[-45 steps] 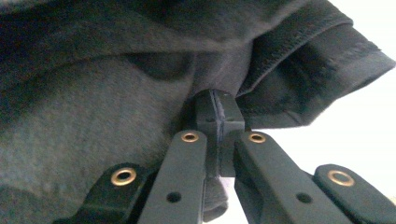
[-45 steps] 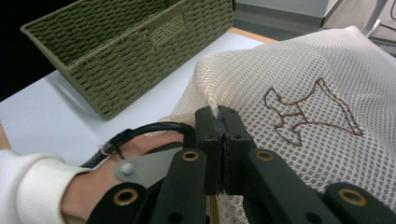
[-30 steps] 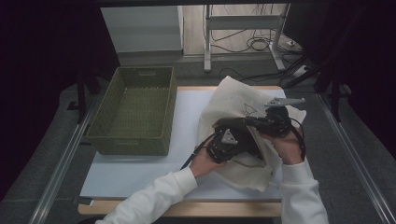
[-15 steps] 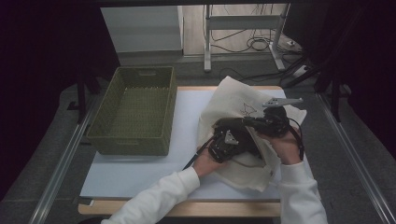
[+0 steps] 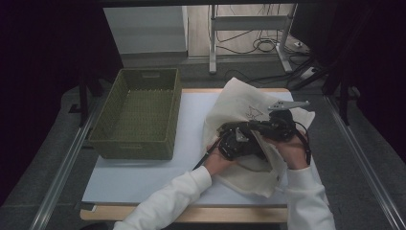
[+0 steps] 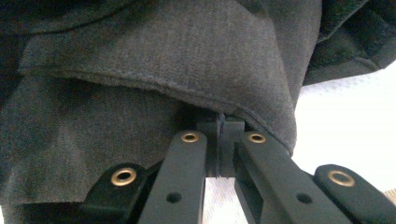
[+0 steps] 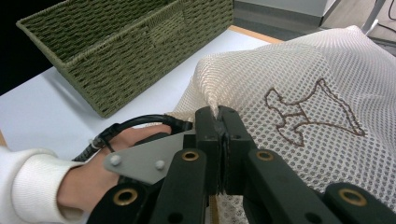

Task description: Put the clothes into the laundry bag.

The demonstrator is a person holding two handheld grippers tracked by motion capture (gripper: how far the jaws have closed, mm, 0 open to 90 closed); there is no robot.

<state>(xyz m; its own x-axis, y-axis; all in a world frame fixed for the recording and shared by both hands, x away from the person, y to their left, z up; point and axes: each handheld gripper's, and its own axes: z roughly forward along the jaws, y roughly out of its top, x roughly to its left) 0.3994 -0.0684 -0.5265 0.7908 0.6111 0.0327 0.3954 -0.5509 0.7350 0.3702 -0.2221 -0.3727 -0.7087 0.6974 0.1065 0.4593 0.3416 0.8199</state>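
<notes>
A cream mesh bag with a brown stitched figure lies on the right half of the white table. My right gripper is shut on a raised fold of the mesh; in the high view this right gripper sits over the bag's middle. My left gripper is shut on the hem of a dark grey garment, with white mesh behind it. Seen from above, the left gripper lies at the bag's mouth, close under the right one.
A green woven basket stands on the table's left half, its near wall ahead and left of the right jaws. Metal rails run along both table sides. Cables and a stand's legs lie on the floor beyond.
The left hand and its gripper have shifted a little to the right and down, further into the bag. The right hand has kept still.
</notes>
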